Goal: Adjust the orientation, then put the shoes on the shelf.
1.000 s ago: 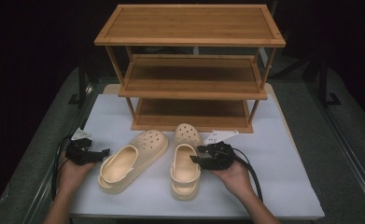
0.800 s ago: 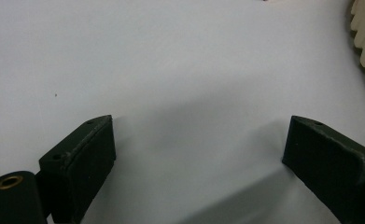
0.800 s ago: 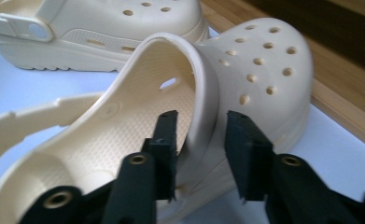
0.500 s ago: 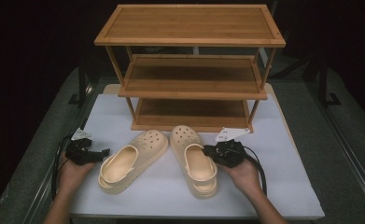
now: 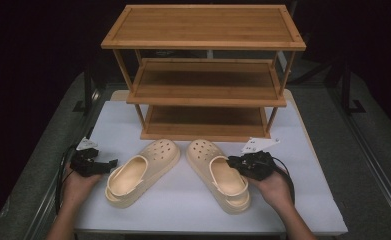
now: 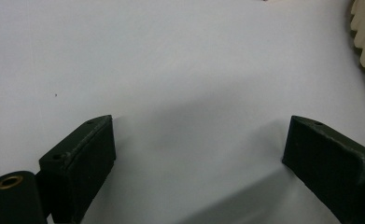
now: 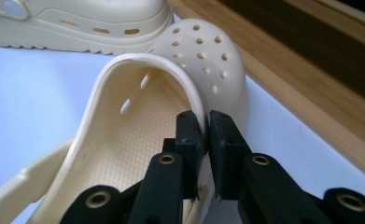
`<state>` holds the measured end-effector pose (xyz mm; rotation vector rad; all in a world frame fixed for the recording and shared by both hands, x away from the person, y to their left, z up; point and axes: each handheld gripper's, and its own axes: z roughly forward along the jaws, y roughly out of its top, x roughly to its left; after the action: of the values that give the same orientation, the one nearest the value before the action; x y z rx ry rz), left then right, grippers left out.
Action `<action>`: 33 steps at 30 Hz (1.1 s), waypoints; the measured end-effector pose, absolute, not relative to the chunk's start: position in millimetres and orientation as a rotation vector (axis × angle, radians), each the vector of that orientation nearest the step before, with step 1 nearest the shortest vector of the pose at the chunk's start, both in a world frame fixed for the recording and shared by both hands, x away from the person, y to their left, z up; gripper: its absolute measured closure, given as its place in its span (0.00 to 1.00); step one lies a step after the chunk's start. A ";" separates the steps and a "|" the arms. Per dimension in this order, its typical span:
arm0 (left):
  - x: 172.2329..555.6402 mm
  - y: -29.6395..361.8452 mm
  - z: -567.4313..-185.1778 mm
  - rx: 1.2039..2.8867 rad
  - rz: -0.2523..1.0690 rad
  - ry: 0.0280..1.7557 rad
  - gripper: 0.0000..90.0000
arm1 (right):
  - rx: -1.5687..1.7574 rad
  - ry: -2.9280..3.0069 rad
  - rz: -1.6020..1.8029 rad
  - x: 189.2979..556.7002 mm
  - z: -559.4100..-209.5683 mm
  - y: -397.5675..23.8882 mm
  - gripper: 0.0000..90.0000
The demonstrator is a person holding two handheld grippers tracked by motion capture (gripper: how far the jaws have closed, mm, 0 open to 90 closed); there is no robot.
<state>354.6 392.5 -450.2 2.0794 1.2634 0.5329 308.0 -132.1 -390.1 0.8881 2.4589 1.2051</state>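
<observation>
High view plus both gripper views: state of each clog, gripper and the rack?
Right clog: flat on the table, side wall pinched.
Left clog: flat on the table, untouched.
Right gripper: just closed, shut on the right clog's wall.
Left gripper: open, nothing between the jaws.
Rack: upright, shelves bare.

I see two cream foam clogs lying soles down at lower centre of the high view, perforated toes pointing up-frame and converging just below the frame's middle. The right clog (image 5: pixel 219 174) runs from centre down towards lower right, its outer collar wall pinched by my right gripper (image 5: pixel 235 163). The left clog (image 5: pixel 142 170) lies angled towards lower left, free, heel strap folded behind the opening.
</observation>
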 end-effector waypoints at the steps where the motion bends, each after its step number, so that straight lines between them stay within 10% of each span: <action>1: 354.6 392.5 -450.2 2.078 0.533 1.264 0.09 | 0.890 2.464 1.207 307.6 -391.2 -133.1 0.90; 15: 346.8 395.6 -430.6 2.062 0.552 1.205 0.10 | 0.968 2.423 1.333 303.0 -385.4 -150.9 0.54; 33: 323.6 354.2 -366.0 2.074 0.370 0.895 0.10 | 1.010 2.412 1.337 306.9 -386.4 -153.2 0.41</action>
<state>323.6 354.2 -366.0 2.0738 0.8953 0.3702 306.9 -153.2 -386.4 1.0102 2.4125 1.3368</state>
